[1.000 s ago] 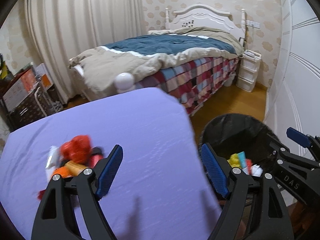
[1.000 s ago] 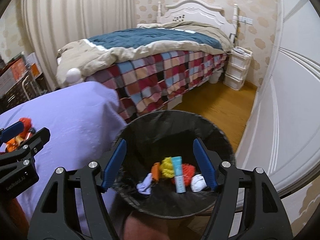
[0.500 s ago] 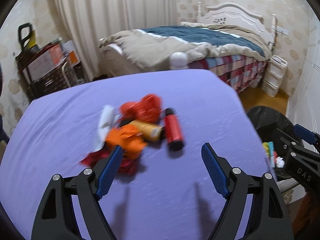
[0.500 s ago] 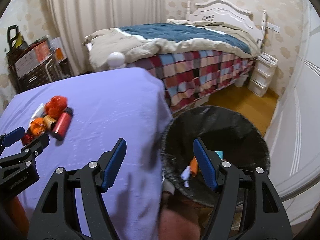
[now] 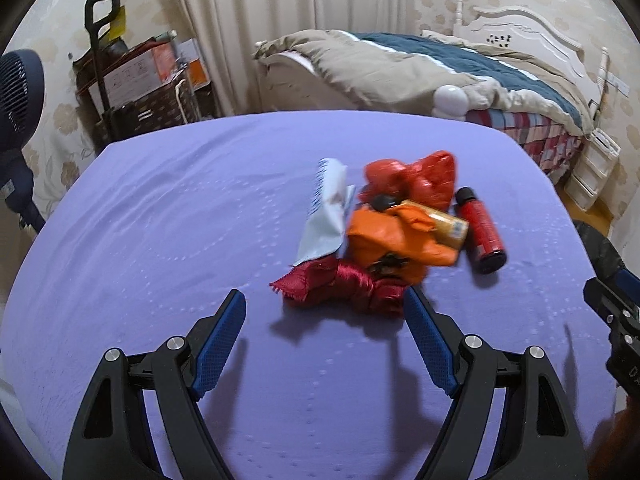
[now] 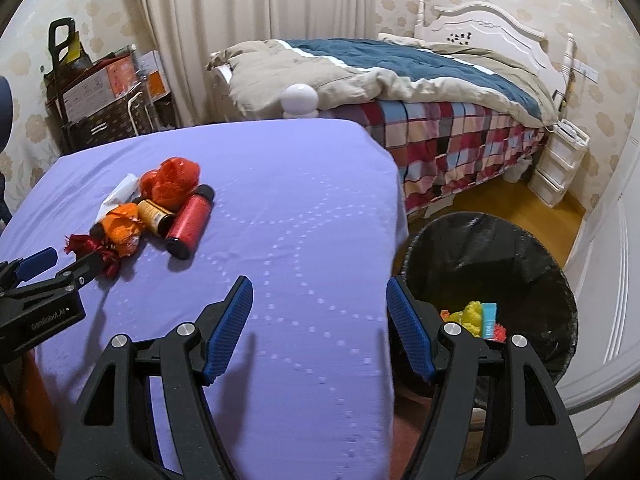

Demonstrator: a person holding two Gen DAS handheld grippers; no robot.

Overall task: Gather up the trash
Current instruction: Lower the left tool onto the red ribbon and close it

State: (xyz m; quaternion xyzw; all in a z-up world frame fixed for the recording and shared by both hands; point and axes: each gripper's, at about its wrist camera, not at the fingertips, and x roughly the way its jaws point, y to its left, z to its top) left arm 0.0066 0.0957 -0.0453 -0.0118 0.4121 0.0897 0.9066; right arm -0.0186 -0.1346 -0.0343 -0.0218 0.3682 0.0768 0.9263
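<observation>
A heap of trash lies on the purple table (image 5: 160, 240): a dark red foil wrapper (image 5: 340, 284), an orange wrapper (image 5: 384, 240), a crumpled red bag (image 5: 416, 180), a white-blue packet (image 5: 326, 216), a yellow-labelled can (image 5: 444, 224) and a red can (image 5: 480, 236). My left gripper (image 5: 324, 312) is open just short of the dark red wrapper, nothing between its fingers. My right gripper (image 6: 320, 304) hangs open over the table's right edge, beside the black-lined bin (image 6: 488, 264) that holds several colourful scraps. The heap (image 6: 152, 208) and the left gripper (image 6: 48, 276) also show in the right wrist view.
A bed with a checked cover (image 6: 440, 136) stands behind the table. White drawers (image 6: 560, 164) sit at its far side. Boxes and a trolley (image 5: 132, 80) lean on the left wall, with a dark fan (image 5: 16, 96) beside them. A white wardrobe (image 6: 616, 240) runs along the right.
Both views have swung left from the bin toward the table. The heap has come to the centre of the left wrist view and closer. Both grippers' jaws stay as wide as before.
</observation>
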